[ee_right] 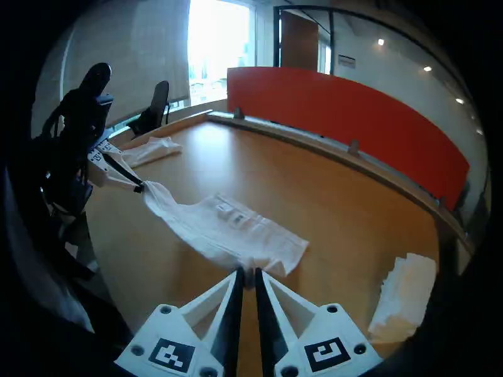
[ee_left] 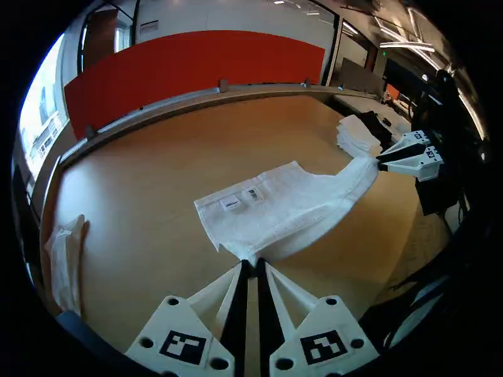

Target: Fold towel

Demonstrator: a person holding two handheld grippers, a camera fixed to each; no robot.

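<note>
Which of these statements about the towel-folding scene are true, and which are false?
1. The left gripper and right gripper each pinch an end of the white towel. True.
2. The whole towel hangs in the air. False: most of it lies on the wooden table; the pinched ends are lifted.
3. A stack of folded towels sits on the table. True.
4. The partition behind the table is blue. False: it is red.
5. Two small labels show on the towel's upper side. True.
</note>
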